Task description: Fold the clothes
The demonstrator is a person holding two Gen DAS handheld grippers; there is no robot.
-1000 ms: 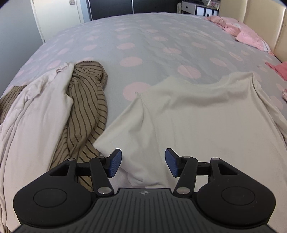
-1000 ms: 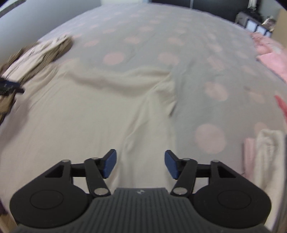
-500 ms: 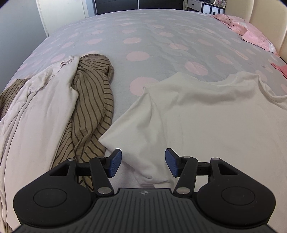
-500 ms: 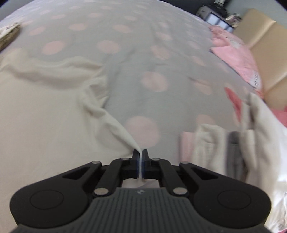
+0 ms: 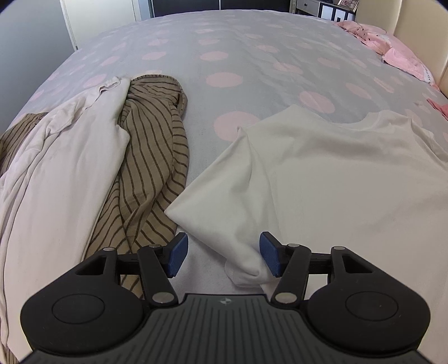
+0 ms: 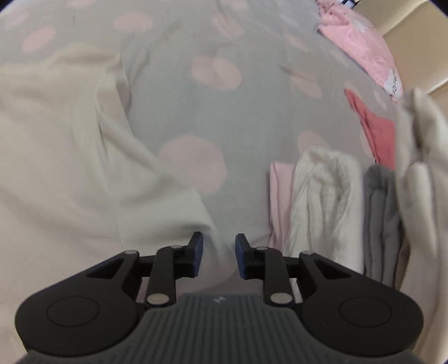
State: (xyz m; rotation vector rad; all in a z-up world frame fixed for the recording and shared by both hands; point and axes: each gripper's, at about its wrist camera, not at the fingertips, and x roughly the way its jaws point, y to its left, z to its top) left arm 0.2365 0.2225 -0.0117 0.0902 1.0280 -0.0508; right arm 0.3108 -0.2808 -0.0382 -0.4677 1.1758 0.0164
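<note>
A cream T-shirt (image 5: 322, 173) lies spread on the bed, its neckline towards the far side. My left gripper (image 5: 222, 257) is open just above the shirt's near left sleeve end (image 5: 246, 268), which lies between the blue pads, close to the right pad. In the right wrist view the same shirt (image 6: 56, 156) fills the left half. My right gripper (image 6: 217, 257) is open at the tip of the shirt's right sleeve (image 6: 179, 212), with nothing clamped. That view is blurred.
A grey bedspread with pink dots (image 5: 252, 56) covers the bed. A brown striped garment (image 5: 151, 168) and a pale pink-white one (image 5: 56, 173) lie heaped at left. Folded clothes (image 6: 324, 201) stand in a row at right, with pink items (image 6: 361, 44) and a headboard (image 5: 406, 25) beyond.
My right gripper was shut on the sleeve tip half a second ago and has opened and let it go. The left gripper has drifted left over the near sleeve, staying open.
</note>
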